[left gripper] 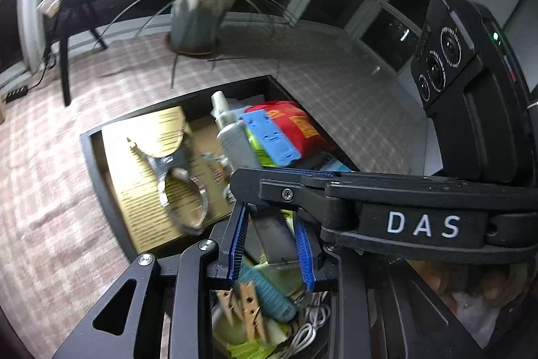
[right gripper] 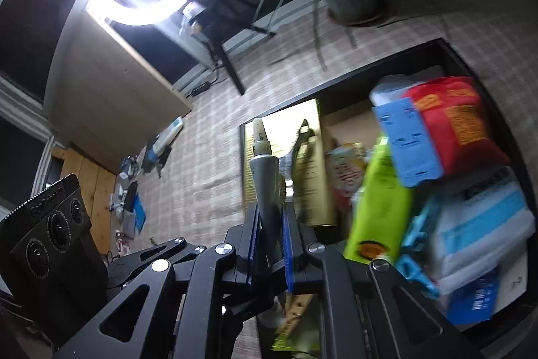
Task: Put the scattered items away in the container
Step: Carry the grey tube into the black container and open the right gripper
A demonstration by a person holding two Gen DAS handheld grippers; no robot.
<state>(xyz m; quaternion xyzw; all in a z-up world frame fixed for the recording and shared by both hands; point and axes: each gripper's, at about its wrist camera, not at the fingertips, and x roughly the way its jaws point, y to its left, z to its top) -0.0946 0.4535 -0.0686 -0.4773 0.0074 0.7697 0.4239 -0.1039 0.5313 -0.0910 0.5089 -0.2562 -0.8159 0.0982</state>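
The right tool [right gripper: 270, 234] is clenched on a grey tube [right gripper: 265, 187], nozzle toward 12 o'clock. The left tool [left gripper: 270, 244] stands released over the box [left gripper: 101, 164], its fingers [left gripper: 304, 249] not pressing the tube between them

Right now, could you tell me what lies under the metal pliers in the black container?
The pliers rest on a gold printed sheet inside the container. Whatever lies beneath that sheet is covered.

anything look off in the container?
Yes. The black open-topped container is overfilled: a blue perforated block lies tilted on a red packet, heaped at angles. Both views are motion-blurred. The right gripper clamps a grey nozzle-tipped tube upright.
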